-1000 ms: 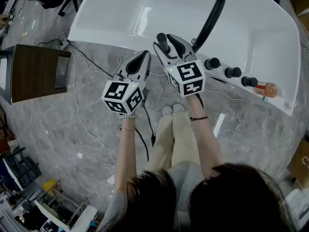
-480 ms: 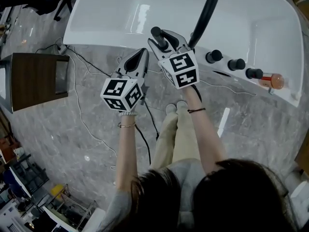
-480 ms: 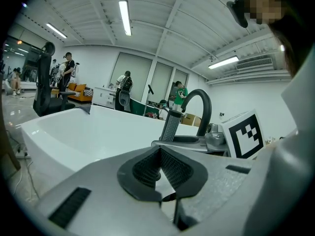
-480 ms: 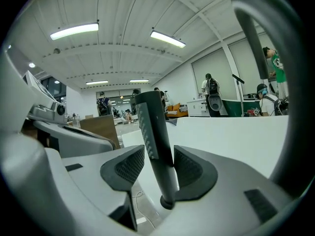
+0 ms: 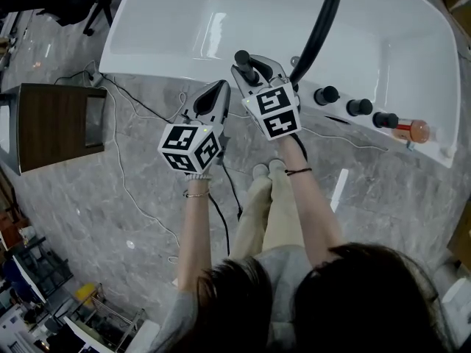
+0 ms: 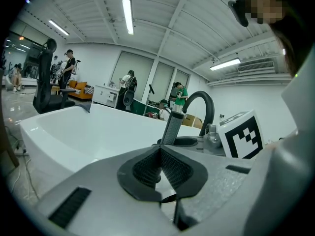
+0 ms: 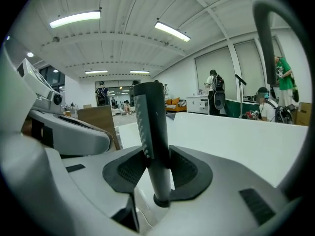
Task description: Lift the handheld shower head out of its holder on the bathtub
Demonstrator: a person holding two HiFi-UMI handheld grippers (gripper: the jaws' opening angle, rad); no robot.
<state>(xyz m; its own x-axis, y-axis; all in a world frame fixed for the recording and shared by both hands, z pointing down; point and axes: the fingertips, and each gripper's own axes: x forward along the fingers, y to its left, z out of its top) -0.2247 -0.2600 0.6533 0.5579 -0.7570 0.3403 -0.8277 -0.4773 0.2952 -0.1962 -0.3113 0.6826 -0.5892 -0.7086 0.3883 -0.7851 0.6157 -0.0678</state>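
Note:
The handheld shower head (image 5: 242, 59) is a dark grey ribbed stick that stands upright in its holder on the bathtub's near rim (image 5: 165, 61). My right gripper (image 5: 254, 68) reaches over the rim, and its jaws are closing on that handle. In the right gripper view the shower head handle (image 7: 152, 132) stands between both pads (image 7: 184, 168), which lie against its sides. My left gripper (image 5: 218, 88) hovers just left of it over the floor, shut and holding nothing. From the left gripper view the shower head (image 6: 173, 128) rises just beyond the left gripper (image 6: 160, 156).
A black curved faucet spout (image 5: 318, 28) arches over the tub to the right of the holder. Three black knobs (image 5: 359, 107) and an orange-capped bottle (image 5: 407, 131) line the rim further right. A wooden stool (image 5: 51, 116) and cables (image 5: 125, 175) are on the marble floor.
My right jaws have drawn in round the shower head's handle. Both grippers have sunk a little towards the rim.

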